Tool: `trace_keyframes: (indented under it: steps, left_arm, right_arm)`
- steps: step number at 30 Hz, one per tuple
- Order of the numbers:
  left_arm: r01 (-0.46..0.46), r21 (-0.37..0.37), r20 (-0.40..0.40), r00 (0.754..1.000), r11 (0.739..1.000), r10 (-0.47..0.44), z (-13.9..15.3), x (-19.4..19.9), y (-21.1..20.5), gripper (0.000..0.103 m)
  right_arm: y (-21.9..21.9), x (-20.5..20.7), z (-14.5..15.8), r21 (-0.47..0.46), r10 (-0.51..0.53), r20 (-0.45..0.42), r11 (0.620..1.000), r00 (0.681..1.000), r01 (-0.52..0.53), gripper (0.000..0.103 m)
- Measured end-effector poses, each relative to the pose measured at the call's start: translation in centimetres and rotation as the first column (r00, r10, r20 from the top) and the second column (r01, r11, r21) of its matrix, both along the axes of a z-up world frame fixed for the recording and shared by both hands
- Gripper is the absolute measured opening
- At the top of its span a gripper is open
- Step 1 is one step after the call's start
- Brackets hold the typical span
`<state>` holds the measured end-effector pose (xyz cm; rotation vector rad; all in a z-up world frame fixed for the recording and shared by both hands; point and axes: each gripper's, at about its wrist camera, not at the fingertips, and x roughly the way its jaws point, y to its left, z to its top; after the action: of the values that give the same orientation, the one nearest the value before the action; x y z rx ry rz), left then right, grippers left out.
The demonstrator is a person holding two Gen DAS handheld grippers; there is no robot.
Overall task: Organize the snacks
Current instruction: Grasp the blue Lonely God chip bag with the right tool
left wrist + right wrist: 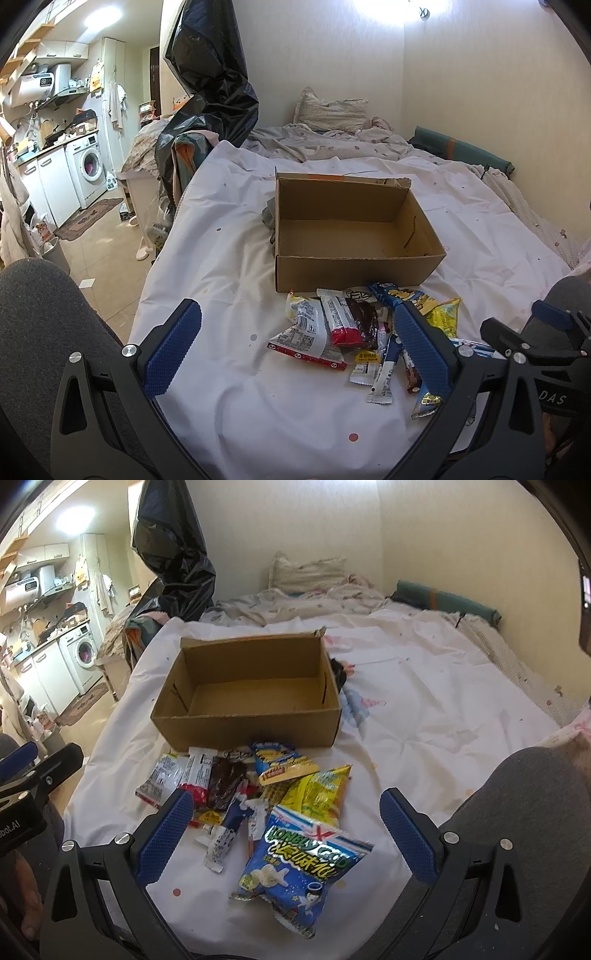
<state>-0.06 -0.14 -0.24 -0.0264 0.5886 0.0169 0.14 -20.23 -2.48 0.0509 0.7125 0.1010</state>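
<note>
- While both tools hang spread wide with nothing in them, I read the job as not yet begun: the box on the bed is bare inside, and every snack lies in a heap just in front of its near wall.
- My left tool hovers over the left of the heap; my right tool hovers over the blue bag, the nearest item and the only one lying mostly clear of the rest.
- I judge that bag light, puffy and crinkly. Squeezing its belly could crush what is inside or let the film slide, so I would pinch the flat sealed top edge.
- The yellow packet looks equally slick and overlaps its neighbours; I would take a free corner.
- The red-ended bar seems stiffer, so a grip across its middle should hold.
- The thin sachets lie flat on soft sheet, which will give under the fingers; I would catch an end seam.
</note>
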Motion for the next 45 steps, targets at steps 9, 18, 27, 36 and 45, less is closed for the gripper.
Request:
trace_keyframes:
  steps: [9,18,27,36,45]
  left_arm:
    - [-0.052,-0.031,-0.027,0.998,0.998,0.051,-0.4,0.4,1.3,0.103]
    - [-0.069,-0.042,-0.047,0.997,0.997,0.067,-0.7,1.0,1.6,0.103]
    - [-0.079,-0.050,-0.069,0.995,0.996,0.076,-0.8,1.1,1.7,0.103]
    - [-0.089,-0.024,-0.102,0.991,0.996,0.086,-1.1,1.6,1.7,0.103]
    - [-0.116,-0.069,-0.318,0.944,0.991,0.088,-2.6,6.2,3.5,0.103]
  right_arm:
    - [-2.7,4.5,-2.4,0.221,0.007,-0.353,0.972,0.936,0.076,0.103]
    - [-0.5,6.1,-10.3,0.185,-0.013,-0.620,0.969,0.785,0.162,0.100]
    - [-0.8,6.2,-11.5,0.160,-0.067,-0.619,0.965,0.783,0.209,0.061]
    - [-1.7,4.2,-6.4,0.308,0.037,-0.457,0.944,0.889,0.119,0.059]
    - [-4.3,6.3,-0.4,0.381,0.162,-0.201,0.922,0.966,-0.075,0.059]
